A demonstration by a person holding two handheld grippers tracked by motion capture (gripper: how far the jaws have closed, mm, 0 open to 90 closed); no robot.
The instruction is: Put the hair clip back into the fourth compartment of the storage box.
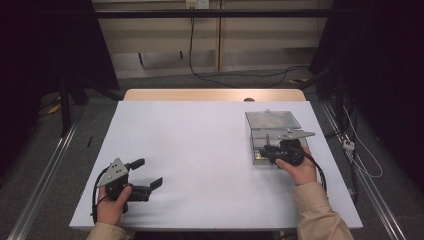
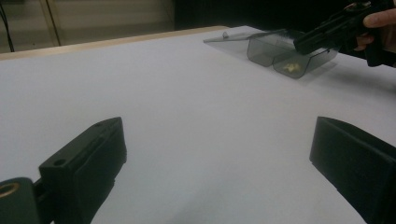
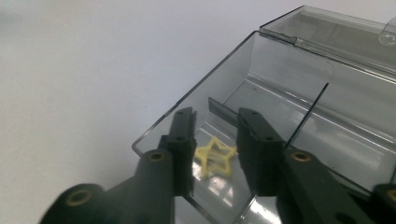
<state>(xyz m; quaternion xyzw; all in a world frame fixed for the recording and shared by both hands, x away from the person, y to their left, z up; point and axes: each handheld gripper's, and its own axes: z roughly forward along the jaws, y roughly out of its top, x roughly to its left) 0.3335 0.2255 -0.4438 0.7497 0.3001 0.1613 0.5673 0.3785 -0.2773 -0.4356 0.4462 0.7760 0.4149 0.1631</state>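
A clear grey plastic box (image 1: 250, 142) stands at the table's right, its lid (image 1: 272, 119) folded back flat behind it. A small yellow star (image 3: 215, 156) lies on the box floor at its near end, and the star (image 2: 290, 67) also appears in the left gripper view. My right gripper (image 3: 215, 114) hovers over that end of the box (image 3: 280, 107), open by a narrow gap, and I see the star between its jaws. My left gripper (image 1: 147, 172) rests near the front left of the table, open wide with nothing between its fingers (image 2: 84, 163).
The white table top (image 1: 200, 145) stretches bare between the two grippers. A thin divider (image 3: 306, 114) stands inside the box. Cables run across the floor beyond the table's far edge, with dark frame posts on both sides.
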